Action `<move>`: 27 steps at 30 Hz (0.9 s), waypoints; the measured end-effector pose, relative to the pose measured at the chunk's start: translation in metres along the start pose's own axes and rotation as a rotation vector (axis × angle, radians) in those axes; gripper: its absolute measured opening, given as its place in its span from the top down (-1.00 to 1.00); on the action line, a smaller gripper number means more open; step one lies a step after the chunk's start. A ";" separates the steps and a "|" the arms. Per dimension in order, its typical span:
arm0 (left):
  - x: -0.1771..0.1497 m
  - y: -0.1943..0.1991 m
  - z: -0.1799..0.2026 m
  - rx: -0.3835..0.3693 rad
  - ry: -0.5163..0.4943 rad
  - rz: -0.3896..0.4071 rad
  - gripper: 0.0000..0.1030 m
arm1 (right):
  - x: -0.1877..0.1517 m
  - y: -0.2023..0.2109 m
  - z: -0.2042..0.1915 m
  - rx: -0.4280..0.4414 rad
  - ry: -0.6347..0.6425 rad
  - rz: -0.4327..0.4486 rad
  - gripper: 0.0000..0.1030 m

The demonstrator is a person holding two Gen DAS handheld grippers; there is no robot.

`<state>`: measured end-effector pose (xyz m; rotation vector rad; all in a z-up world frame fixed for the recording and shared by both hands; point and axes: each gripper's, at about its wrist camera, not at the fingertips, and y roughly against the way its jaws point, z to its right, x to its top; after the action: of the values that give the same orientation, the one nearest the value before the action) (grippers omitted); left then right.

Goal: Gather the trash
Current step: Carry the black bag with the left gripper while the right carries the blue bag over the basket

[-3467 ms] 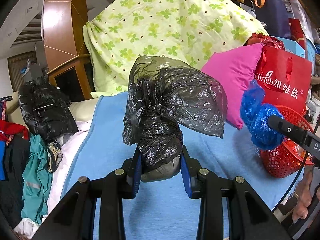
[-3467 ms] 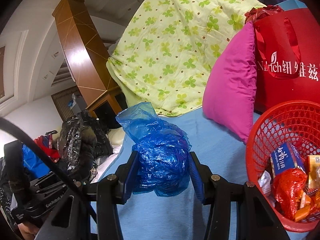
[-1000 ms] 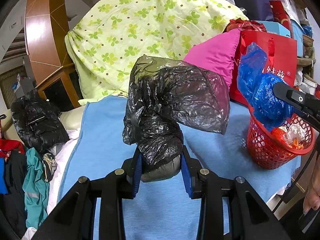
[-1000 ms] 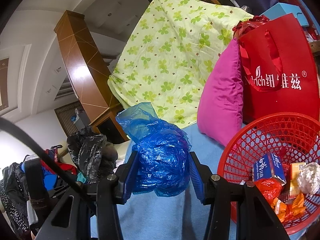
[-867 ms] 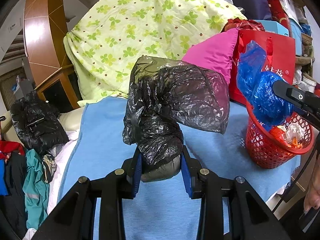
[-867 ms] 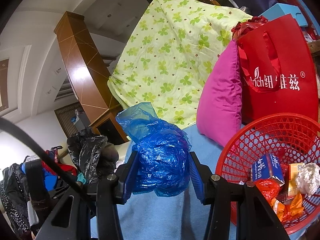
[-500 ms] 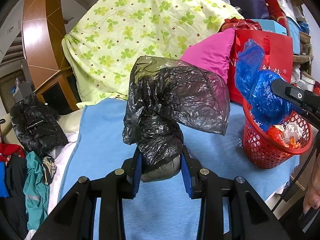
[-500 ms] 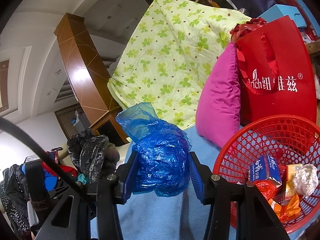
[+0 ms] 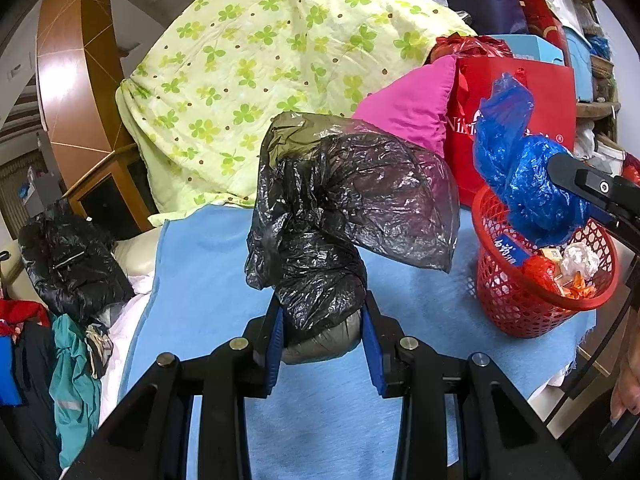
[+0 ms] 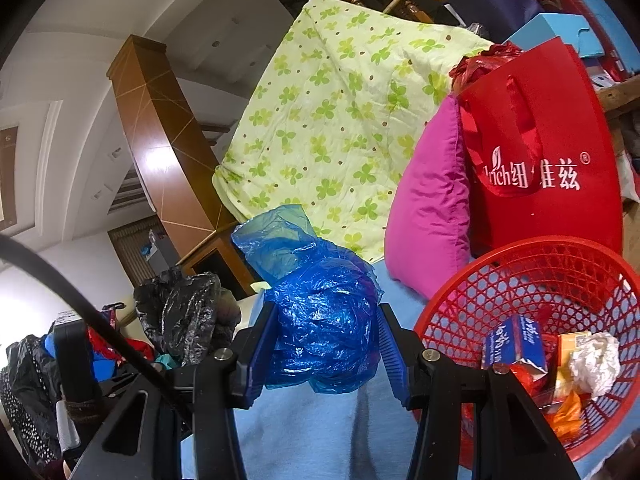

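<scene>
The red mesh basket is sitting closer and lower in both views than it was a few seconds ago, and the right gripper is now hanging with its load at the basket's near rim rather than well short of it. That gripper is clamping a crumpled blue plastic bag between its blue pads, with the bag bulging upward out of the grip. The left gripper is squeezing a wadded black plastic bag in the same way, above the light blue bed sheet. From the left wrist view, the basket is lying to the right of the black bag, with the blue bag directly above its rim, so the right gripper is the nearer one to release first. Wrappers and crumpled paper are already lying inside the basket.
</scene>
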<state>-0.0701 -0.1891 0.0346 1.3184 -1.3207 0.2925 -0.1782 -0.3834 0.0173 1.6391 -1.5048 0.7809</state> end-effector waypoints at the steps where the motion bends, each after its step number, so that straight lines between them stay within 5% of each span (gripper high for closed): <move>1: 0.000 0.001 0.001 -0.002 -0.004 0.002 0.27 | 0.001 0.002 0.002 -0.002 -0.002 0.004 -0.01; 27: 0.011 0.016 0.029 -0.048 -0.091 0.049 0.27 | 0.011 0.037 0.035 -0.020 -0.048 0.070 -0.01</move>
<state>-0.0940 -0.2132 0.0436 1.2732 -1.4300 0.2356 -0.2154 -0.4194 0.0134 1.6078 -1.6069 0.7664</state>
